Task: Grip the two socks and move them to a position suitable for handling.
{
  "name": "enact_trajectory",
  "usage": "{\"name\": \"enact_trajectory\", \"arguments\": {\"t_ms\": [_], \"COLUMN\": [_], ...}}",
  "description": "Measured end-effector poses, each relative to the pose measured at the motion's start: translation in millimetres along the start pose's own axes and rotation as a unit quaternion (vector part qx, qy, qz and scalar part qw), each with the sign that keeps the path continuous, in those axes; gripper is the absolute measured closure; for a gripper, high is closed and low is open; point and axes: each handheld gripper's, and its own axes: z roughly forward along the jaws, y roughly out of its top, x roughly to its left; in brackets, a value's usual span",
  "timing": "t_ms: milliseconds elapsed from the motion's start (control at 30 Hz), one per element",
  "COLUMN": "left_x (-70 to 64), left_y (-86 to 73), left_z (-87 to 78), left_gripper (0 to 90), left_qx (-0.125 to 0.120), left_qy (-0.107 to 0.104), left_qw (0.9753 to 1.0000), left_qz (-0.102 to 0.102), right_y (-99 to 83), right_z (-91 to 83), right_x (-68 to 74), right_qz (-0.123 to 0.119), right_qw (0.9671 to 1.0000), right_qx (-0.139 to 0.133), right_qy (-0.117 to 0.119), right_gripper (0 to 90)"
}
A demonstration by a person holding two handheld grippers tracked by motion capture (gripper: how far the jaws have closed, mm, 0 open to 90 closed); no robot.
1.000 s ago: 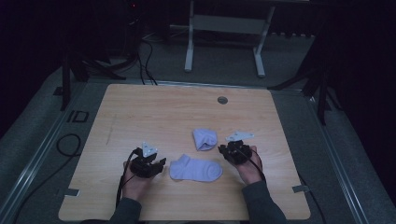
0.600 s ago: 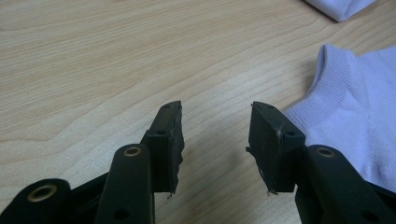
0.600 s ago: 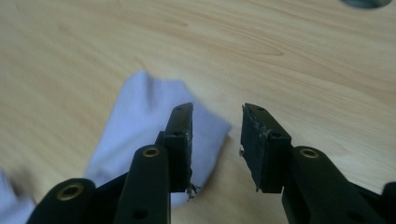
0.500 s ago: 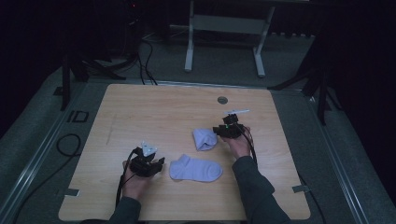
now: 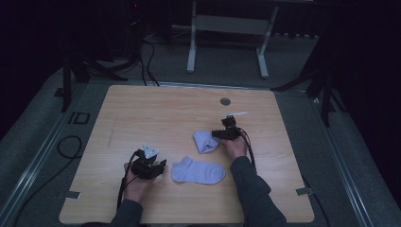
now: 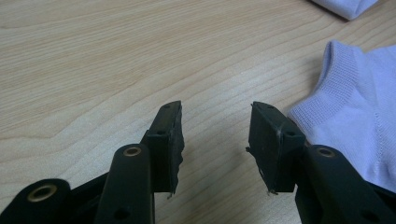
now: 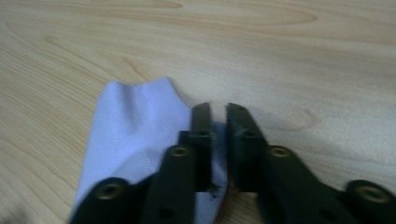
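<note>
Two pale lavender socks lie on the wooden table point(image 5: 142, 118). The longer sock point(image 5: 198, 171) lies flat near the front; its ribbed cuff point(image 6: 355, 121) is just right of my left gripper point(image 6: 216, 121). That left gripper point(image 5: 149, 168) rests open on bare wood with nothing between its jaws. The smaller folded sock point(image 5: 205, 141) lies farther back. At its right edge my right gripper point(image 5: 222, 134) points left. In the right gripper view its jaws point(image 7: 218, 112) stand almost together with the folded sock's point(image 7: 135, 135) edge between them.
A round grommet point(image 5: 225, 101) sits in the tabletop near the far edge. Behind the table stands a metal frame point(image 5: 227, 23), and cables point(image 5: 66, 146) run along the floor at the left. Bare wood stretches over the table's left and far parts.
My right gripper has left the flat sock's right end and moved away from the person to the folded sock's right edge. The left gripper has stayed put.
</note>
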Motion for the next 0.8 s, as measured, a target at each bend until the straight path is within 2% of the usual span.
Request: {"name": "enact_trajectory", "arguments": {"t_ms": [167,333,467,667,733,800], "left_x": [0.4,0.2,0.4,0.0,-0.4,-0.9], "left_y": [-0.1,0.0,0.0,-0.1,-0.2,-0.2], "left_z": [0.3,0.2,0.4,1.0,1.7,2.5], "left_gripper": [54.9,54.9,54.9,54.9,54.9,54.9], "left_qx": [0.001,0.002,0.003,0.003,0.003,0.005], "left_qy": [0.000,0.001,0.001,0.002,0.003,0.004], "left_qw": [1.0000,1.0000,1.0000,1.0000,1.0000,1.0000], "left_qz": [0.001,0.002,0.001,0.003,0.001,0.002], "right_y": [1.9,4.1,4.9,8.0,8.6,8.7], "right_z": [-7.4,-16.5,-26.4,-47.5,-55.6,-62.0], "right_x": [3.2,0.2,-4.7,-17.0,-16.8,-10.9], "right_qz": [-0.020,-0.032,-0.032,-0.033,-0.037,-0.058], "right_qw": [0.9998,0.9993,0.9992,0.9984,0.9981,0.9967], "right_qx": [-0.005,-0.010,-0.013,-0.021,-0.025,-0.027], "right_qy": [-0.006,-0.015,-0.021,-0.042,-0.043,-0.051], "right_gripper": [86.3,86.3,86.3,86.3,86.3,86.3]}}
